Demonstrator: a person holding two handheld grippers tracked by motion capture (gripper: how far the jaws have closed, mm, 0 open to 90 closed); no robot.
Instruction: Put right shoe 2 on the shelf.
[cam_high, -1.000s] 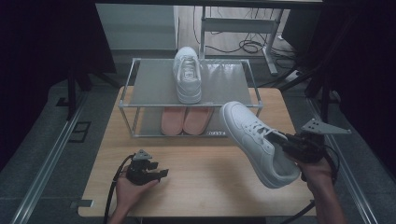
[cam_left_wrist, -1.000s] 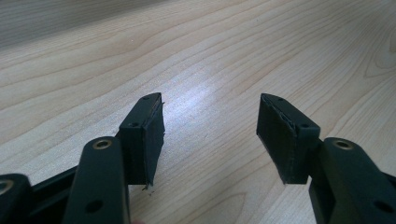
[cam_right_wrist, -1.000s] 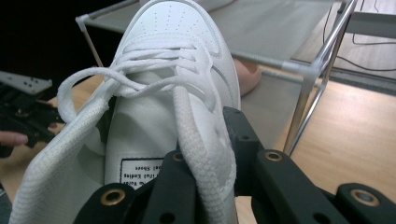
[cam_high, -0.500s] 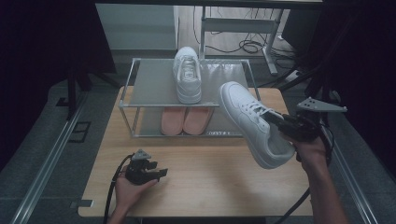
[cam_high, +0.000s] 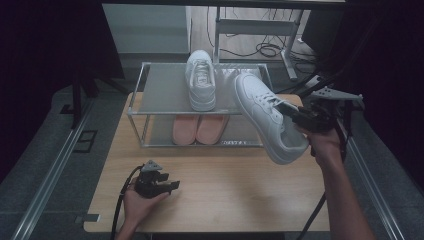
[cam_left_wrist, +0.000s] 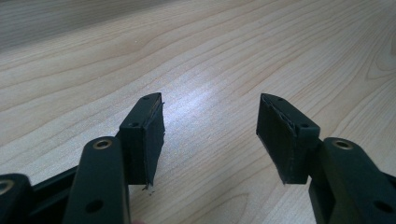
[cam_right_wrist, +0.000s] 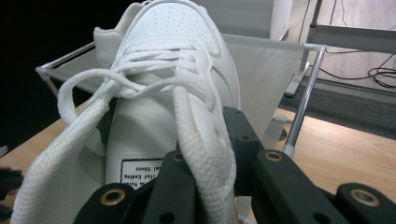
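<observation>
White sneaker (cam_high: 267, 117) is hanging in the air over the bench's (cam_high: 215, 200) far right part, toe pointing at the rack (cam_high: 165, 90), where its mate (cam_high: 201, 80) is sitting on the top shelf. Right gripper (cam_high: 295, 116) is pinching the sneaker's collar beside the laces. Left gripper (cam_high: 170, 185) is resting near the bench's near left corner, jaws spread with nothing between them.

Table (cam_high: 220, 200): pale wood, matt, visible grain. Shoe rack (cam_high: 136, 100): shiny metal tubes, grey cloth shelves. Held shoe (cam_high: 267, 117): white smooth leather-look upper, perforated toe at 12 o'clock in the right gripper view, woven cloth laces (cam_right_wrist: 196, 135) (coarse weave). Left gripper (cam_left_wrist: 210, 133): matt black plastic, ribbed pads.
</observation>
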